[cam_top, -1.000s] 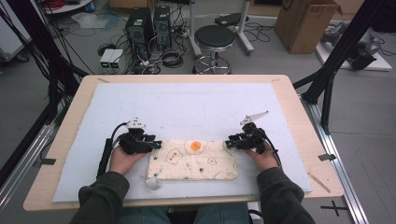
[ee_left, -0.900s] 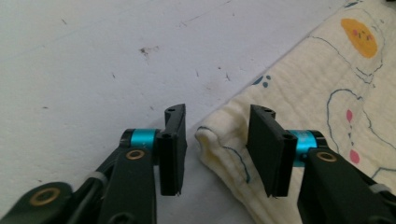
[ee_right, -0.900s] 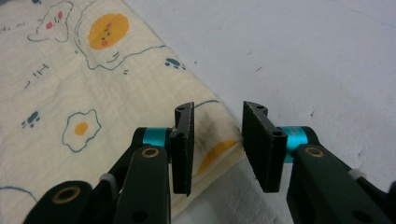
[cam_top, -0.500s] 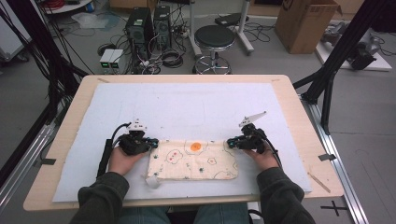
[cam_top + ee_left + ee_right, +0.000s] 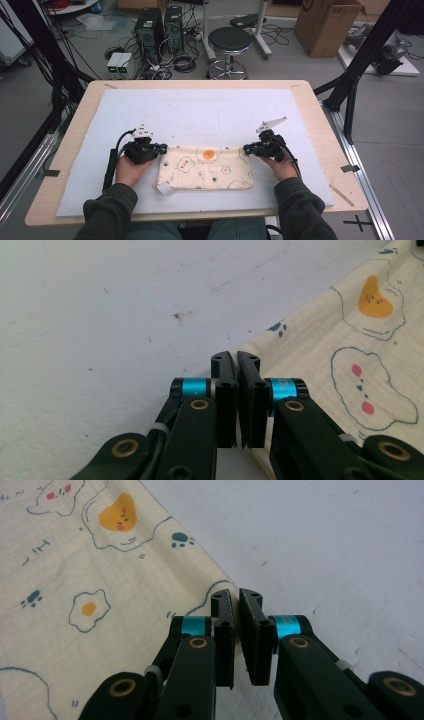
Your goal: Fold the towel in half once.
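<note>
Up close, the left gripper (image 5: 237, 360) has its fingers pinched on the edge of the cream printed cloth (image 5: 350, 340), and the right gripper (image 5: 236, 597) nips the opposite edge. From above, the cloth (image 5: 205, 167) lies flat between both hands on the white mat (image 5: 200, 110) covering the surface (image 5: 320, 105).

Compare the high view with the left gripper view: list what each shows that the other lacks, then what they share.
High view alone: the whole light wooden table, the black round stool and brown cardboard box on the floor beyond, both dark sleeves, and the right gripper at the cloth's far right corner.

Left gripper view alone: the left gripper close up, its black jaws pressed together at the cloth's edge, with teal bands on the fingers.

Shared: the cream cloth printed with fried eggs, lying on the pale blue mat.
</note>
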The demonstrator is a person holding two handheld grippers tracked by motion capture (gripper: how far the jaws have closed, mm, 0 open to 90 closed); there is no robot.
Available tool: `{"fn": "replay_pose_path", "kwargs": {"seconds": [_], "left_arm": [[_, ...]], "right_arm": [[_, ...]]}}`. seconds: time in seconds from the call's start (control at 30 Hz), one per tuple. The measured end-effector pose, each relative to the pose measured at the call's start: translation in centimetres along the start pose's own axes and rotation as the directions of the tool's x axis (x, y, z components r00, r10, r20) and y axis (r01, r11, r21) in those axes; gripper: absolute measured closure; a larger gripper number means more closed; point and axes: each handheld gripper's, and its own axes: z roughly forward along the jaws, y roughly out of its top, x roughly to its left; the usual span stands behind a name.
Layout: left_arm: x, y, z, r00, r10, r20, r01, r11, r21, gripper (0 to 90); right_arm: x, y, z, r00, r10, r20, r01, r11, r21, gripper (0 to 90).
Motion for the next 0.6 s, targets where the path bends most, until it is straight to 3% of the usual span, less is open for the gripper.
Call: {"fn": "replay_pose_path", "kwargs": {"seconds": [0.27, 0.6], "left_arm": [[0.9, 0.0, 0.4, 0.9981, -0.060, -0.013, 0.059, 0.9977, -0.034, 86.3], [2.0, 1.1, 1.2, 0.9956, -0.085, -0.040, 0.083, 0.9960, -0.034, 86.2]], "right_arm": [[-0.7, 0.9, 0.6, 0.9999, 0.011, 0.011, -0.011, 1.000, -0.007, 84.8], [-1.9, 2.3, 1.1, 0.9989, 0.039, 0.027, -0.039, 0.999, -0.022, 84.8]]}}
